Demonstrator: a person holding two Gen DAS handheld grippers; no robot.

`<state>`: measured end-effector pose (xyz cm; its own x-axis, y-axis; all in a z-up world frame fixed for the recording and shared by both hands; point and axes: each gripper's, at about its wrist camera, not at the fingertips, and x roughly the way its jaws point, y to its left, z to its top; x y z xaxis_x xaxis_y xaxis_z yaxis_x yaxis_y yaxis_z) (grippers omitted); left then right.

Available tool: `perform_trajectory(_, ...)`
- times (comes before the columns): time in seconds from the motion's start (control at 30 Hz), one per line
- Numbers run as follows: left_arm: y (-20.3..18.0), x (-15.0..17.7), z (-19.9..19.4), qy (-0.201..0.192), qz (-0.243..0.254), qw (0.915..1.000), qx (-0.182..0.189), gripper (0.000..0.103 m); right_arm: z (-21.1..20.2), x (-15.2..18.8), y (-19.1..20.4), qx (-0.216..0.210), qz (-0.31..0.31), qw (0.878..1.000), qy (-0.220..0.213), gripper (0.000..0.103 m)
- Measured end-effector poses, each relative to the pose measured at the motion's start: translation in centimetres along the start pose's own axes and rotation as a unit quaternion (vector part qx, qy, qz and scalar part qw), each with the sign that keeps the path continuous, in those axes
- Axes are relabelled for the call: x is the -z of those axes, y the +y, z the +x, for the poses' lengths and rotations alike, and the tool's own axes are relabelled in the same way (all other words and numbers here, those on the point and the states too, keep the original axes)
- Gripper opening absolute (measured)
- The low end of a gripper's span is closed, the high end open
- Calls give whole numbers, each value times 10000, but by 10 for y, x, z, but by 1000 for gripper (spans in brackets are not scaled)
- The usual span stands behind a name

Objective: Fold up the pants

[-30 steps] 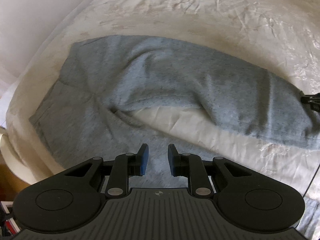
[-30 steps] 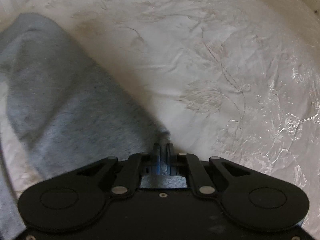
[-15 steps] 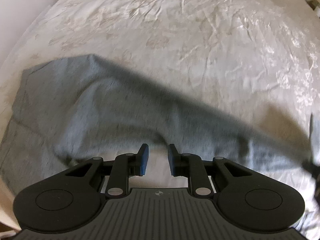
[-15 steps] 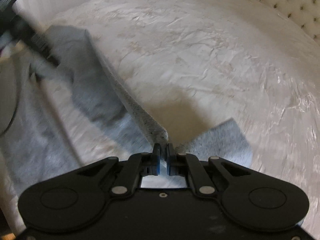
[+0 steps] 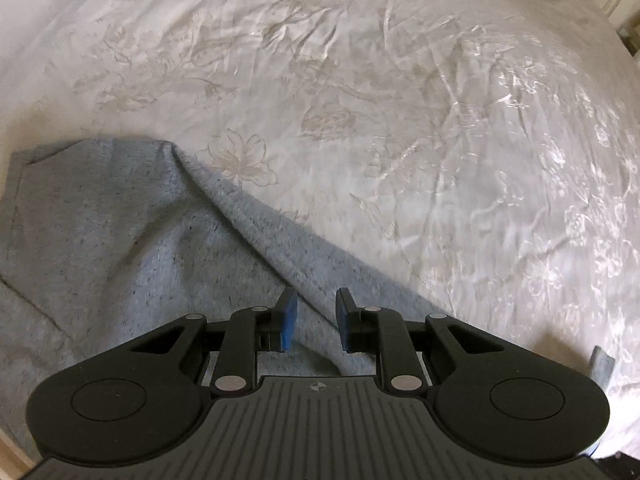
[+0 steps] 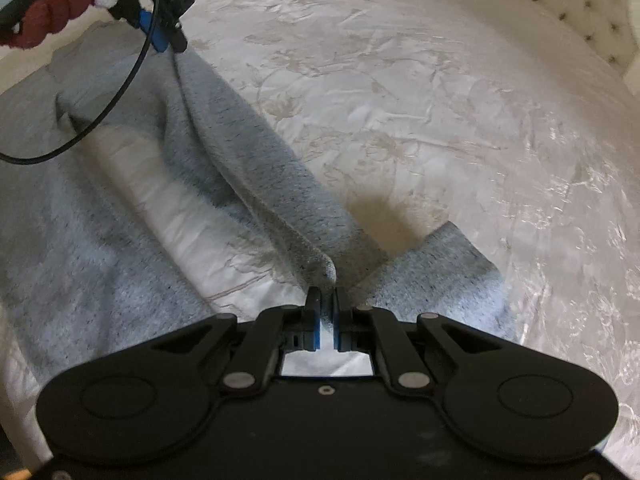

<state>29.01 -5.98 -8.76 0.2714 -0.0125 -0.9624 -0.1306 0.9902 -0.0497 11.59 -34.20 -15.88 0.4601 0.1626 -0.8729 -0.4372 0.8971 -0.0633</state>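
Bedspread (image 6: 400,100) below; right tongs (image 6: 327,312) pinch pants (image 6: 248,152).

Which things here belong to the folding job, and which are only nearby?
Belong to the job:
grey pants
right hand-held gripper, shut on a pant leg
left hand-held gripper, open above the pants

Only nearby:
white bedspread
tufted headboard

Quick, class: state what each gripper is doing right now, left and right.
Left gripper: open, holding nothing, just over the grey pants.
Right gripper: closed on a leg of the pants.
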Motion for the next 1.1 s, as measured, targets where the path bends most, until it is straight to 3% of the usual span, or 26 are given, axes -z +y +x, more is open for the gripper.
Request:
perform_trajectory(0.27,18,-17,14,151,-131,9998,65,21,-16,-3,-4,232,224,9994,-144,6)
perform_trajectory(0.73,26,-26,57,740,-451,9955,375,20,-17,0,6,336,270,9991,-35,6)
perform_trajectory(0.8,28,-28,57,630,-587,9935,741,1,-17,-1,7,388,235,9990,-14,6)
perform_trajectory(0.9,26,-29,40,260,-504,9960,693,0,-20,-1,7,450,292,9986,-14,6)
perform_trajectory(1.1,30,-1,-37,-679,-61,9960,576,0,-34,4,16,491,479,9976,-10,7)
